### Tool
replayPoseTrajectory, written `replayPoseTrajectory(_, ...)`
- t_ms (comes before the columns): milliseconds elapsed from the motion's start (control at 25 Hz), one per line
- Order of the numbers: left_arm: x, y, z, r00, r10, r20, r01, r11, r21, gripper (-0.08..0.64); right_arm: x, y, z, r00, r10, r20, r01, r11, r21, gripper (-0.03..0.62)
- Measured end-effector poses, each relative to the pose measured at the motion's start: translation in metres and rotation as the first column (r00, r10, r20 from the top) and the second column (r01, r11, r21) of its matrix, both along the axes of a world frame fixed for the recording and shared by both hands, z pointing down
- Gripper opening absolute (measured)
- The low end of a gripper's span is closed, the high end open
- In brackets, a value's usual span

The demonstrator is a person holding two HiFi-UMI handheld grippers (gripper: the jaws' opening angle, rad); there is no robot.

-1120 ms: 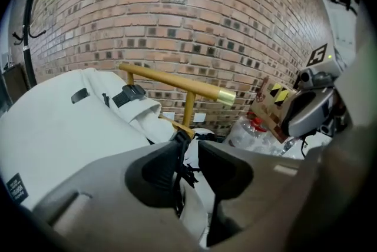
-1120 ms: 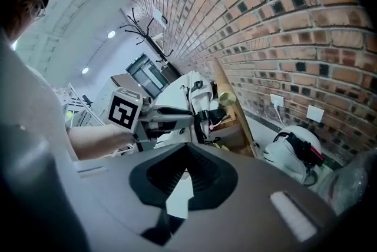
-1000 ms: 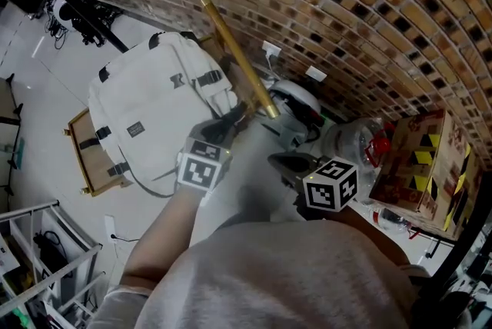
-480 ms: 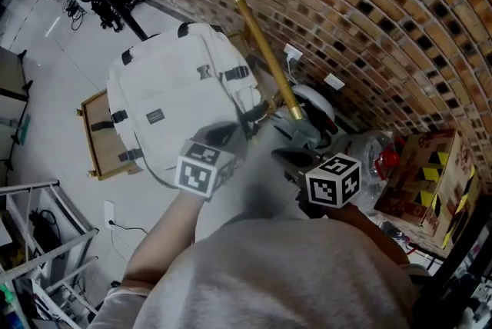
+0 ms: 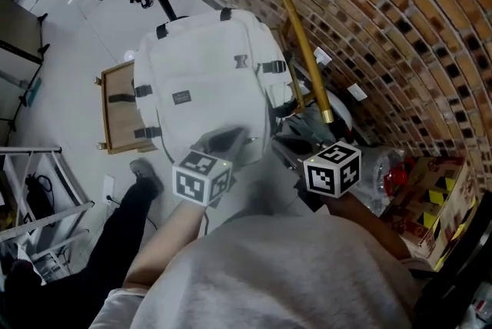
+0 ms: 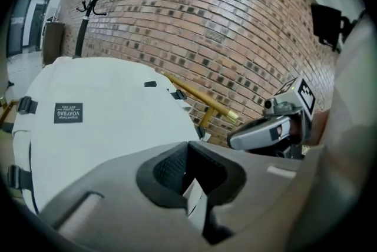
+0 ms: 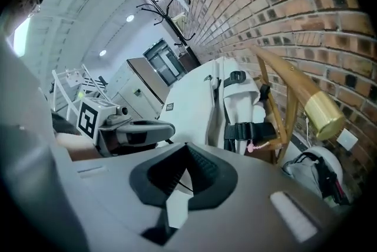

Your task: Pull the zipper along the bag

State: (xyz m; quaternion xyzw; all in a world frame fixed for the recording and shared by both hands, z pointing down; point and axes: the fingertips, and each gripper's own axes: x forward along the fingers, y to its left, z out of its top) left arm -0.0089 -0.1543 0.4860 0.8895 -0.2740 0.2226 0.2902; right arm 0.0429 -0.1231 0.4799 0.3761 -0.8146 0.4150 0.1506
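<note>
Two sets of jaws, both together on nothing: left gripper (image 6: pixel 188 146) just been closing, right gripper (image 7: pixel 187 148) likewise empty; white backpack (image 5: pixel 206 70) ahead of them.

Bag (image 5: pixel 207 81) rests on frame (image 5: pixel 113 127), directly ahead of left gripper (image 5: pixel 231 137) and ahead-left of right gripper (image 5: pixel 283 147). Grippers side by side, near each other. Pole (image 5: pixel 306 51) lies right of bag, ahead of right gripper, along wall (image 5: pixel 384 12). Box (image 5: pixel 430 189) well right of right gripper. Left gripper's jaws have just been closing, nothing between them.
</note>
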Motion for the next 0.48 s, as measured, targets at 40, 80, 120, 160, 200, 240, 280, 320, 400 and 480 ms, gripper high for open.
replayPoseTrajectory(40, -0.002, 0.001, 0.0, 1.0, -0.005, -0.005, 0.005, 1.0, 0.0, 0.011, -0.002, -0.002, 0.003, 1.0, -0.004, -0.008, 0.004, 1.0, -0.001, 0.002)
replayPoseTrajectory(80, -0.003, 0.002, -0.001, 1.0, -0.007, -0.009, 0.007, 1.0, 0.0, 0.011, -0.003, -0.004, 0.006, 1.0, -0.006, -0.017, 0.006, 1.0, -0.001, 0.0)
replayPoseTrajectory(120, -0.004, 0.003, -0.001, 1.0, -0.009, -0.012, 0.009, 1.0, 0.0, 0.011, -0.003, -0.006, 0.009, 1.0, -0.006, -0.026, 0.006, 1.0, -0.001, 0.001)
replayPoseTrajectory(160, -0.005, 0.003, -0.001, 1.0, -0.01, -0.015, 0.01, 1.0, -0.001, 0.011, -0.003, -0.009, 0.012, 0.999, -0.004, -0.034, 0.004, 1.0, 0.0, 0.002)
replayPoseTrajectory(200, -0.006, 0.004, -0.002, 1.0, -0.012, -0.017, 0.012, 1.0, -0.003, 0.011, -0.002, -0.012, 0.014, 0.999, -0.001, -0.039, 0.001, 1.0, 0.001, 0.002)
replayPoseTrajectory(240, -0.007, 0.004, -0.002, 1.0, -0.014, -0.018, 0.014, 1.0, -0.005, 0.011, -0.002, -0.014, 0.017, 0.999, 0.002, -0.041, -0.002, 1.0, 0.002, 0.002)
replayPoseTrajectory(280, -0.008, 0.005, -0.001, 1.0, -0.018, -0.019, 0.017, 1.0, -0.007, 0.011, -0.003, -0.016, 0.018, 0.999, 0.003, -0.041, -0.003, 1.0, 0.003, 0.002)
replayPoseTrajectory(320, -0.01, 0.005, -0.001, 1.0, -0.022, -0.02, 0.021, 1.0, -0.009, 0.011, -0.003, -0.018, 0.019, 0.999, 0.003, -0.041, -0.002, 1.0, 0.005, 0.002)
replayPoseTrajectory(400, -0.011, 0.006, -0.002, 0.999, -0.029, -0.022, 0.029, 0.999, -0.013, 0.011, -0.004, -0.022, 0.021, 0.999, 0.008, -0.041, -0.008, 1.0, 0.008, 0.002)
replayPoseTrajectory(480, -0.011, 0.006, -0.002, 0.999, -0.036, -0.025, 0.035, 0.999, -0.018, 0.011, -0.004, -0.027, 0.023, 0.999, 0.029, -0.038, -0.029, 1.0, 0.009, 0.002)
